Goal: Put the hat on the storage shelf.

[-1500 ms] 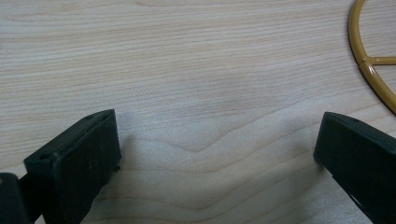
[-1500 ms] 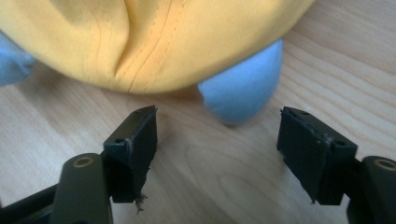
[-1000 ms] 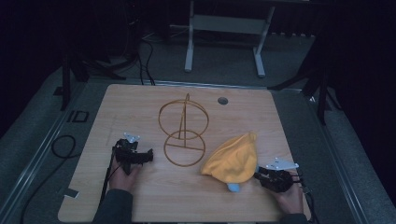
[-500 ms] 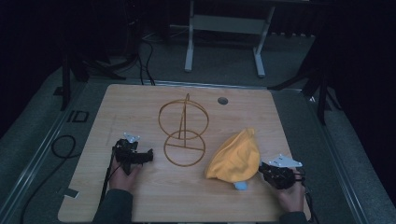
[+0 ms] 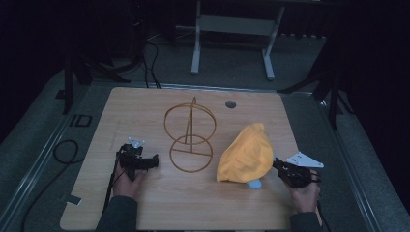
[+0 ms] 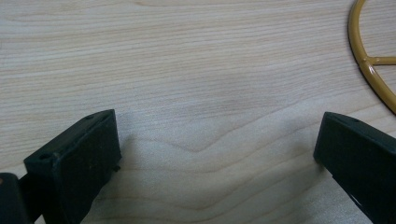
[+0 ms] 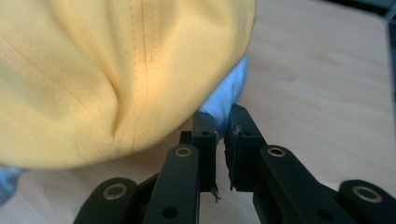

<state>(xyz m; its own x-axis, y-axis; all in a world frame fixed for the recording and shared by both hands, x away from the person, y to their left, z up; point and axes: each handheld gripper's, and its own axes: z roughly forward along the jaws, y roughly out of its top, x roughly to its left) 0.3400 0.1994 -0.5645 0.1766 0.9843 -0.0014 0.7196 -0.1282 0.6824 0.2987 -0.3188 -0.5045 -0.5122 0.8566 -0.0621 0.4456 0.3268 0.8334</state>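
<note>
High view first: we see the yellow cap [image 5: 245, 155] lying at lower right of centre on the counter [image 5: 145, 208], with a pale blue brim [image 5: 254, 184] peeking out at its lower edge. The gold wire stand [image 5: 189, 137] sits at the middle of the frame, apart from the cap on its left. Our right tongs [image 5: 277, 165] sit just beside the cap's lower right edge, and our left tongs [image 5: 154, 160] rest on the counter left of the stand's base ring.

From the right gripper view, the right tongs [image 7: 220, 122] are nearly together, with only a thin slit between the jaws. Their tips meet the blue brim [image 7: 227, 94] where it comes out from under the yellow crown [image 7: 116, 70]. We cannot tell whether any cloth is actually pinched in that slit. From the left gripper view, the left tongs [image 6: 217, 140] stand wide apart over bare wood, with a curve of the stand's ring [image 6: 369, 65] at upper right of the frame.

We judge the step to be taking the cap by its brim so it can go over the stand. To do it well, we want the stiff brim caught deep between the jaws, not just the edge. We lift slowly and watch whether the crown follows. The idle left tongs could steady the stand's base.
</note>
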